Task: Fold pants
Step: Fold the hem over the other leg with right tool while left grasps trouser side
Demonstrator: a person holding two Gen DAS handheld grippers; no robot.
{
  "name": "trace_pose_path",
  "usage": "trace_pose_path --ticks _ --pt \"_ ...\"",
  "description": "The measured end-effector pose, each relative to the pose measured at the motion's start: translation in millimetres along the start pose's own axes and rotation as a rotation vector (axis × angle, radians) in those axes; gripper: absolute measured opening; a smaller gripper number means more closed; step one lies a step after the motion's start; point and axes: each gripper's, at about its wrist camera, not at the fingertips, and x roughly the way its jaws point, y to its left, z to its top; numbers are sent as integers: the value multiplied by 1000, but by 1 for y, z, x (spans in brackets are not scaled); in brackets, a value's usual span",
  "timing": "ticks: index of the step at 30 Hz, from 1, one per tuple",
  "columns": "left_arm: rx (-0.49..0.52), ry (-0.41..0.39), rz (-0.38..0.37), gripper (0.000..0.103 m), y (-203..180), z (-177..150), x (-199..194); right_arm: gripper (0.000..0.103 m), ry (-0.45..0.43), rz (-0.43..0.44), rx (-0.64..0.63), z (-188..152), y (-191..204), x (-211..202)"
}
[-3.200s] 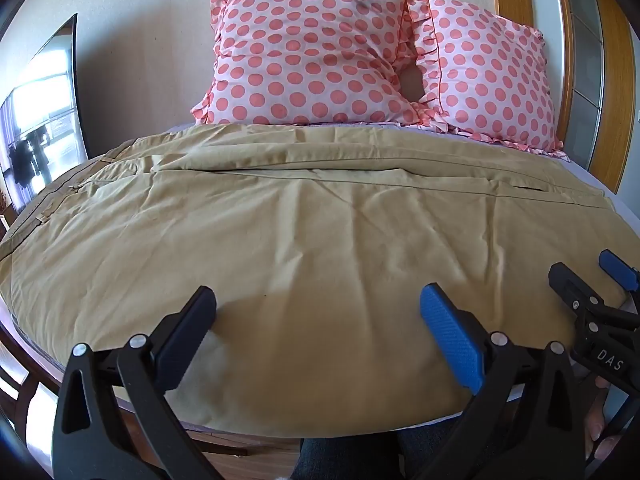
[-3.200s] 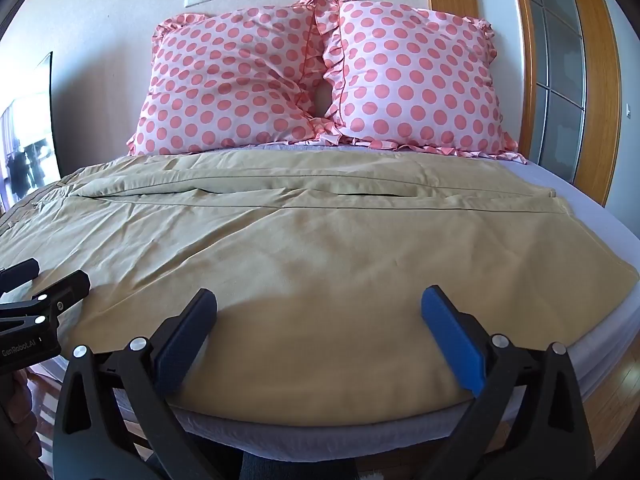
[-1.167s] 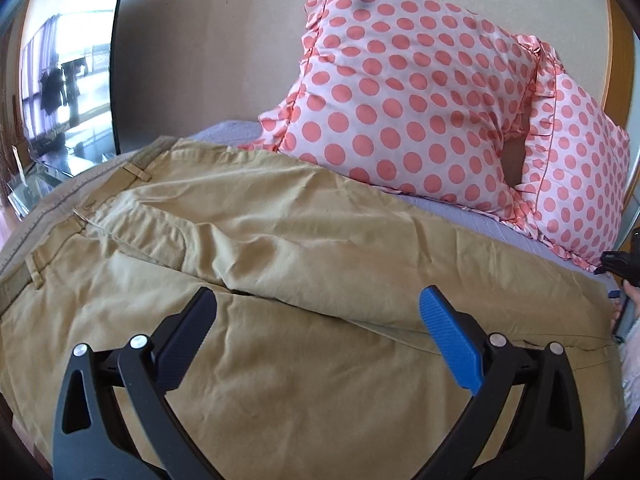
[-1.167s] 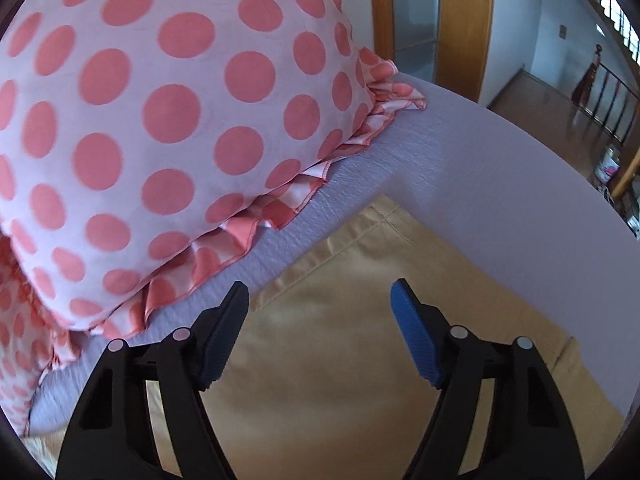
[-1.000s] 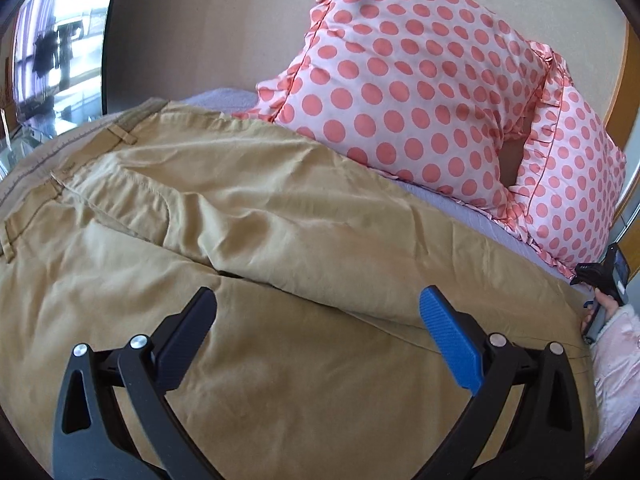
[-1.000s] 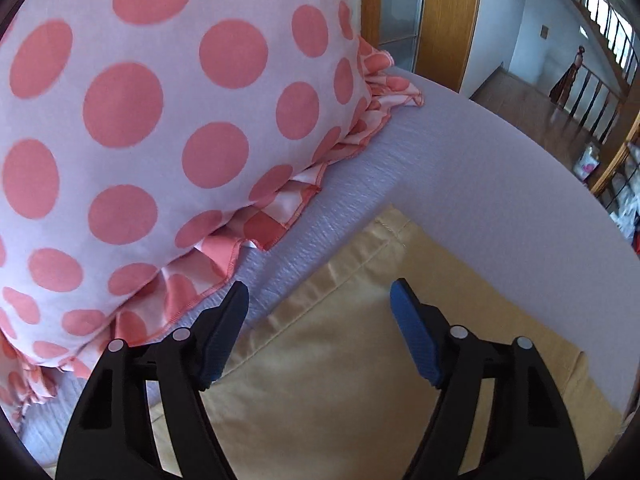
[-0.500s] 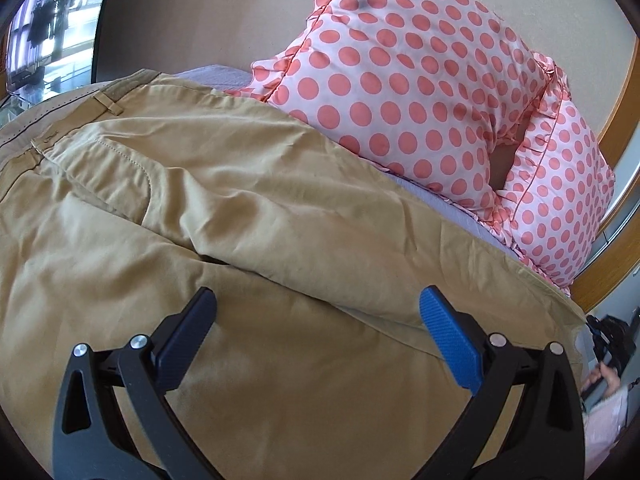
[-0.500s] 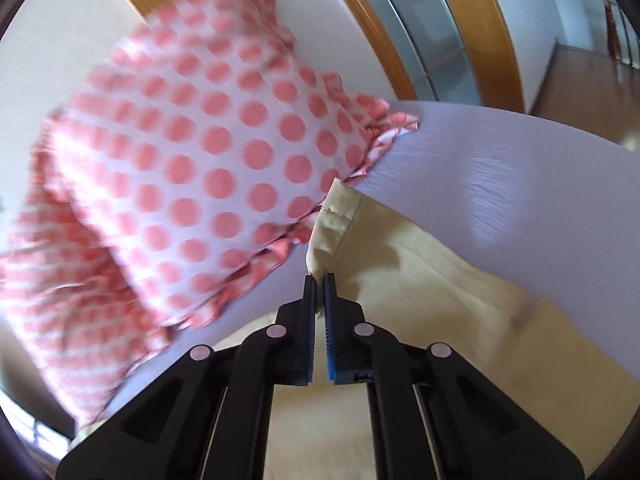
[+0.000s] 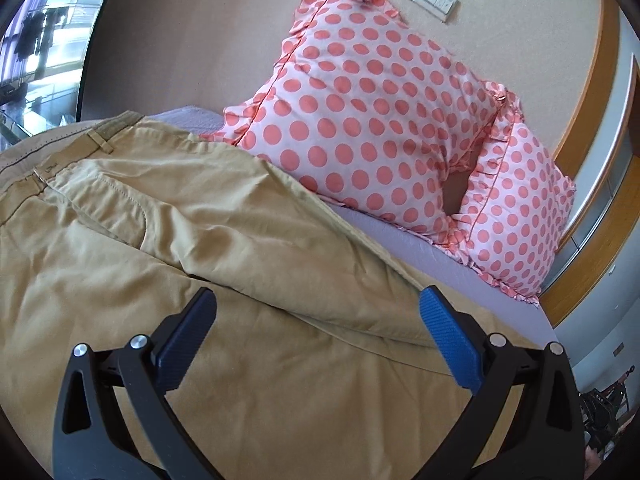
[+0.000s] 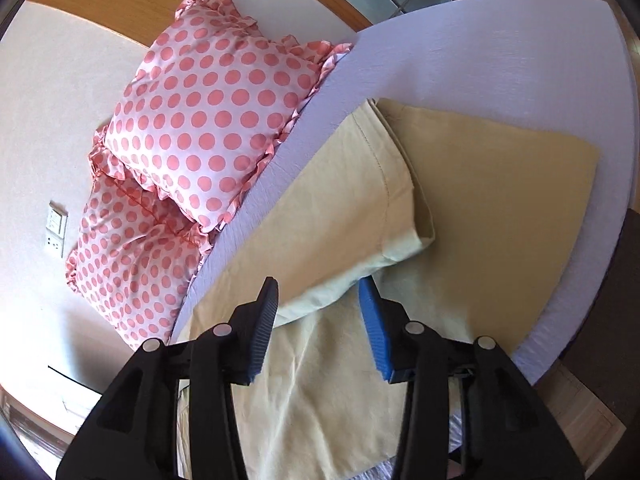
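Note:
Tan pants (image 9: 168,240) lie spread across the bed, waistband at the left. The far leg is pulled over the near one, its edge running diagonally. My left gripper (image 9: 316,320) is open and empty, hovering over the crotch area. In the right wrist view the far leg's hem (image 10: 384,196) lies folded over onto the near leg (image 10: 500,184). My right gripper (image 10: 318,304) is open just behind that folded hem, with the cloth edge lying between its fingers but not clamped.
Two pink polka-dot pillows (image 9: 372,120) (image 10: 208,92) lean on the wall at the head of the bed. The lavender sheet (image 10: 480,48) is bare beyond the pant hems. A wooden door frame (image 9: 592,248) stands at the right, a window (image 9: 36,40) at the left.
My right gripper was shut on the far leg's hem half a second ago; it has carried it over the near leg and opened. The left gripper drifted slightly, still open.

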Motion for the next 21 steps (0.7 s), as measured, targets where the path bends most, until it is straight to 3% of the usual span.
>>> trace_pose_path --ticks 3,5,7,9,11,14,17,21 --pt "18 -3 -3 101 -5 4 -8 47 2 -3 5 3 0 7" --pt "21 18 15 101 -6 8 -6 42 -9 3 4 7 -1 15" --pt "11 26 12 101 -5 11 -4 4 -3 19 -3 15 -4 28" --pt "-9 35 24 101 1 17 -3 4 -7 105 21 18 -14 24" --pt "-40 56 -13 101 8 25 1 3 -104 184 -21 19 -17 -4" --pt "-100 98 -18 101 21 41 15 2 -209 170 -73 15 -25 -37" --pt "-139 157 14 101 28 59 40 2 -205 180 -46 14 -39 -43" --pt "-128 199 147 101 31 79 79 2 -204 180 -32 9 -50 -43"
